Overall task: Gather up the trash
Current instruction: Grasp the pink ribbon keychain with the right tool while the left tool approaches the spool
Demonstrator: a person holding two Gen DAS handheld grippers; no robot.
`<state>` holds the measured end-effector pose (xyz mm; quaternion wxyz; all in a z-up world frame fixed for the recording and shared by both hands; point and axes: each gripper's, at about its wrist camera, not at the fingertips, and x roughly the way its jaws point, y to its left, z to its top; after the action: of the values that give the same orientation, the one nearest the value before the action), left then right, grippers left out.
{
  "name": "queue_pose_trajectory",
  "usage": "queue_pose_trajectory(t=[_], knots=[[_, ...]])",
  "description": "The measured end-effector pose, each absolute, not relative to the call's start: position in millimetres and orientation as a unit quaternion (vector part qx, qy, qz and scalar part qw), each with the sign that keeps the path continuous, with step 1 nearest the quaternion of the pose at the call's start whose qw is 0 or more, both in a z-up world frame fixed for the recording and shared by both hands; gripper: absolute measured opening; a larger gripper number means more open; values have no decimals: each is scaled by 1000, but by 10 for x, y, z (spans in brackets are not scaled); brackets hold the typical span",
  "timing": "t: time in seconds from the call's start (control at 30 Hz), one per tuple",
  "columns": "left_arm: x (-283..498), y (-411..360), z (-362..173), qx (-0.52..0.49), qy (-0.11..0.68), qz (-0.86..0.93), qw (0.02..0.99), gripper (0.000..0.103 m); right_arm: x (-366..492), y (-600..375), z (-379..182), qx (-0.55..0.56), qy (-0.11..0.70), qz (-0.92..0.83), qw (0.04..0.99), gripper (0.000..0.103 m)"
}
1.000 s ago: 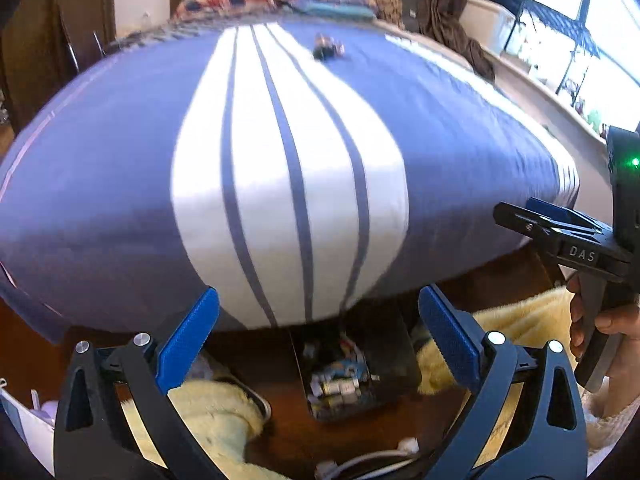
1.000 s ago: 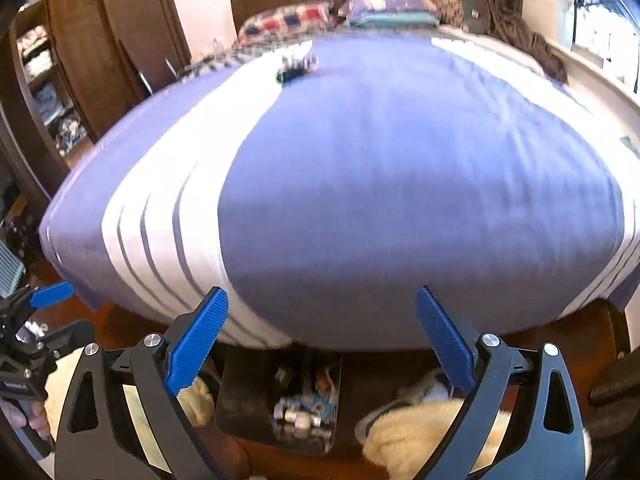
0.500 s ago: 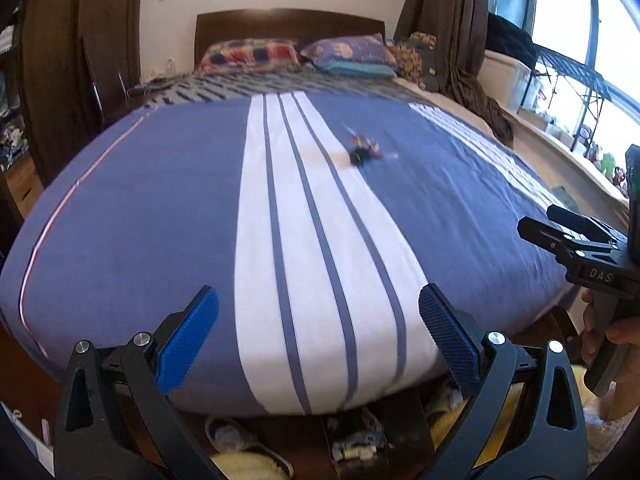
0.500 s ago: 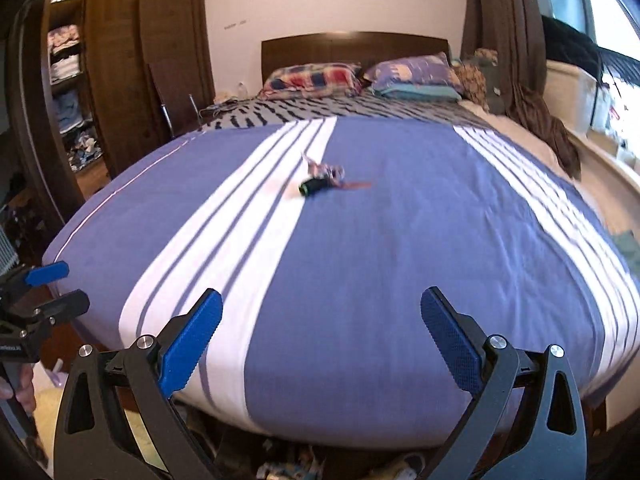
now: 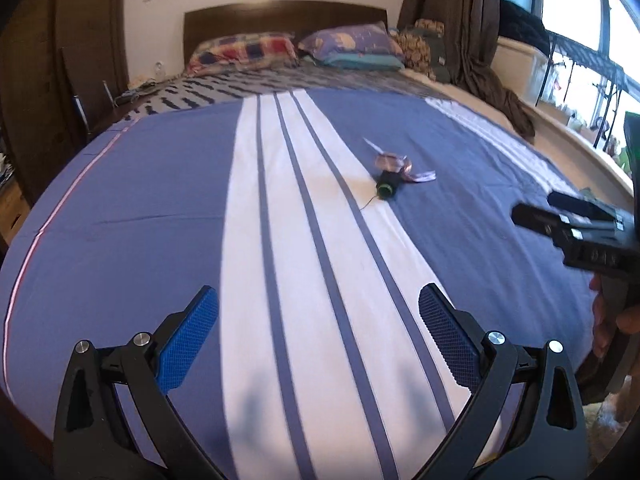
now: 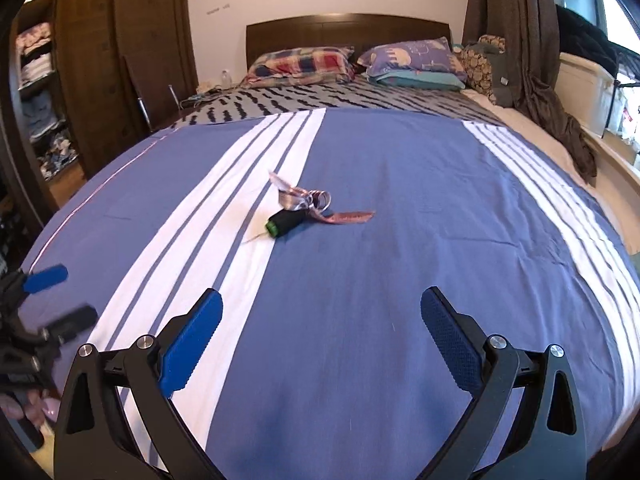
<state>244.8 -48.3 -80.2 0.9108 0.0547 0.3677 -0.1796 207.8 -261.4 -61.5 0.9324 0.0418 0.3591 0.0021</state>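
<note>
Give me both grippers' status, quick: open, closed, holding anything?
Left gripper: open, holding nothing, above the bedspread.
Right gripper: open, holding nothing, short of the trash.

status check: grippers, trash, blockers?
Left gripper open, empty. Right gripper open, empty. Trash cluster mid-bedspread, ahead of both, untouched. Path clear.

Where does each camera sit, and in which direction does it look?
Left wrist: on the left gripper, looking along the striped bedspread toward the pillows; its open blue fingers show, and the right gripper with a hand at the right edge.
Right wrist: on the right gripper, facing the same way from further right; open fingers, and the left gripper at the left edge.
Both share the small trash pile and the headboard.
</note>
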Motion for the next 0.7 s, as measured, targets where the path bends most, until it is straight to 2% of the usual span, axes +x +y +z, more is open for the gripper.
queue_pose_trajectory(t=[0.3, 0.47, 0.57, 0.63, 0.67, 0.7], knots=[[3083, -769, -1012, 53, 391, -192, 899, 95, 3011, -2502, -843, 27, 384, 15, 923, 98], [3262, -883, -1031, 60, 391, -203, 896, 95, 3417, -2396, -883, 26, 394, 28, 918, 80], [3326, -928, -1047, 59, 393, -209, 893, 95, 3601, -2366, -946, 27, 412, 31, 910, 65], [3391, -962, -1054, 57, 396, -214, 891, 95, 3705, -2373, -1008, 41, 430, 43, 901, 51], [3411, -977, -1054, 57, 396, -215, 891, 95, 3742, -2384, -1022, 46, 433, 46, 899, 47], [3444, -999, -1054, 57, 396, -217, 891, 95, 3761, -2394, -1033, 50, 436, 47, 898, 36]])
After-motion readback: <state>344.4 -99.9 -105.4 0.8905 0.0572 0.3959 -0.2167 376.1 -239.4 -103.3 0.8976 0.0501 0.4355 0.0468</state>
